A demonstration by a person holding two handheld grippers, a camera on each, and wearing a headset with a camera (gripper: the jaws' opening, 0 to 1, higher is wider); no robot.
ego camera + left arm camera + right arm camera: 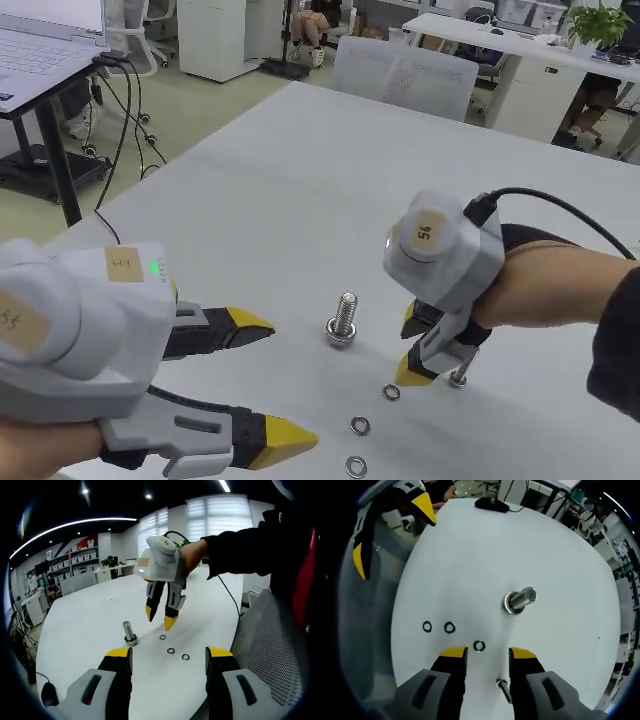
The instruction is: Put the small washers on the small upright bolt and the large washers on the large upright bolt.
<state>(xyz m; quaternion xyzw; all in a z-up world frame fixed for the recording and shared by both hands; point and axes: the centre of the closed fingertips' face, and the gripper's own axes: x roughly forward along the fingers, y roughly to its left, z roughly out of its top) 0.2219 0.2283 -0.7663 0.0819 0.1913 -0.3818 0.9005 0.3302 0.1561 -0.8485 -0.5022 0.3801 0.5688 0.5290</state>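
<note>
- Small flat silver metal washers (360, 426): three, loose in a short row on the white tabletop (300, 180), nearest the person, each apart from the next. None is on a bolt.
- Grey-bodied, yellow-tipped left gripper (268, 378): held over the near edge of the table. Its jaws are spread wide with nothing between them.
- Grey-bodied, yellow-tipped right gripper (412, 345): pointed down at the table near the far end of the washer row. Its jaws are parted and hold nothing.
- Small upright silver bolt (458, 378): stands just beside the right gripper's tip. In the right gripper view it sits low between that gripper's jaws, untouched, and no washer can be made out on it.
- Large upright silver threaded bolt (343, 315): stands farther out, mid-table. A thick ring sits at its base, probably the large washers stacked, though how many cannot be told.
- Progress, as judged: the large-washer share appears done, since no large washer lies loose. All of the small-washer share is left, three to thread.
</note>
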